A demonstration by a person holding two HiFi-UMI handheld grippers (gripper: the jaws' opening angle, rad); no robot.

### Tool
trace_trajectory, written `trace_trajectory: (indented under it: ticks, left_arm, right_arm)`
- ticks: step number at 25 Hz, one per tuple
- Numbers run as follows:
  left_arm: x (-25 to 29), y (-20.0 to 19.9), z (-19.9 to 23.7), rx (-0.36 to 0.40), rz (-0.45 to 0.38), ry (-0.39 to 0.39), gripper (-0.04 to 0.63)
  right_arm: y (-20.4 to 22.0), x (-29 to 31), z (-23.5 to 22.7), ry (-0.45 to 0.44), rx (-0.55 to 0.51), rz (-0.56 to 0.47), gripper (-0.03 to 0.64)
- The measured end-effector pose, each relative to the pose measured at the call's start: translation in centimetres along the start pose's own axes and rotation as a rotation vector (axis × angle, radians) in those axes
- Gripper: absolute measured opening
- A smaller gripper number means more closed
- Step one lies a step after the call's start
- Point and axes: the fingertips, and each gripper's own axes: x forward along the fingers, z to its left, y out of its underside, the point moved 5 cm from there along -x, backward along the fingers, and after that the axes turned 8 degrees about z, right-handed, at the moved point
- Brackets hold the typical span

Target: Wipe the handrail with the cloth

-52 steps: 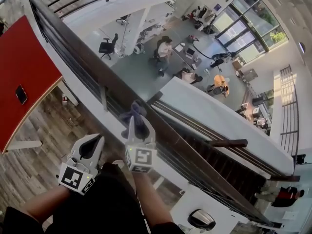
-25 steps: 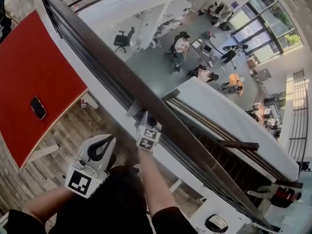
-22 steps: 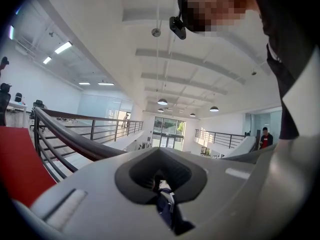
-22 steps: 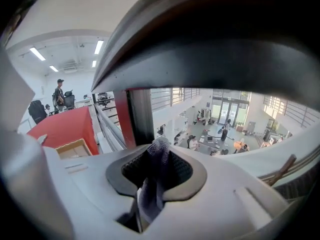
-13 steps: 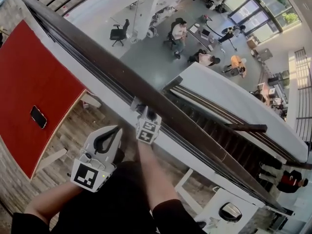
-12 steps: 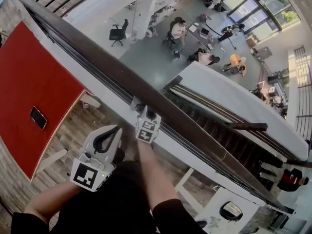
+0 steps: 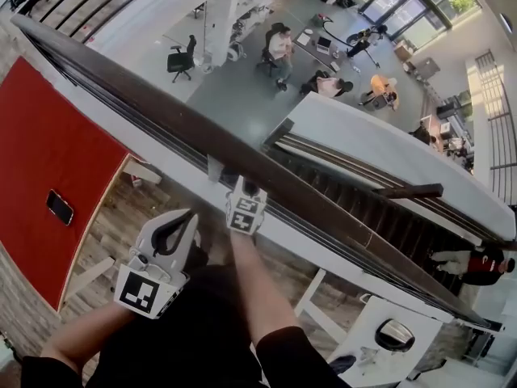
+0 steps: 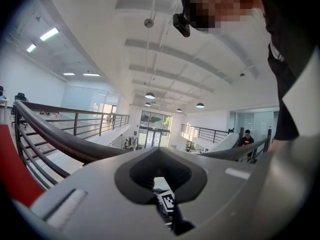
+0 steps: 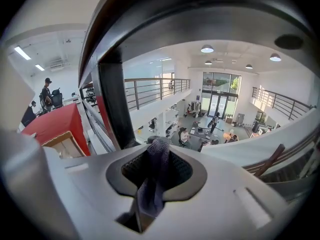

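Handrail (image 7: 145, 97): dark brown, broad and smooth-topped; runs diagonally from upper left to lower right in the head view, above thin dark horizontal bars.
Cloth (image 9: 155, 176): blue-grey, open knit, bunched into a soft upright fold.
Right gripper (image 7: 241, 184): white plastic with dark ribbed pads; clenched on the cloth, which stands up out of the gap at the tips; tucked against the near side of the handrail, just under its edge.
Cloth and rail: probably touching on the underside, though no view shows the contact clearly; hidden in the head view.
Post (image 9: 112, 99): dark, flat, upright; just left of the right gripper.
Left gripper (image 7: 187, 217): white, jaws closed together with nothing between them; apart from the handrail, near the right gripper on its left and lower in the head view.
Table (image 7: 56, 152): red top with a curved edge; carries a dark phone (image 7: 57, 207) lying flat.
Floor (image 7: 121, 208): grey-brown wood planks.
Room: open atrium; below the rail a grey lower level with desks, a black office chair (image 7: 179, 57) and seated people; staircase (image 7: 380, 217) with wooden rails to the right; tall windows beyond.
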Motion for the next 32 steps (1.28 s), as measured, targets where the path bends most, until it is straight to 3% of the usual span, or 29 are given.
trace_trajectory:
  ticks: [32]
  left_arm:
    - [1.0,-0.2,-4.4,-0.013,0.020,0.016,-0.002]
  right_arm:
    - [3.3,-3.1,-6.1,0.028,0.026,-0.016,0.066]
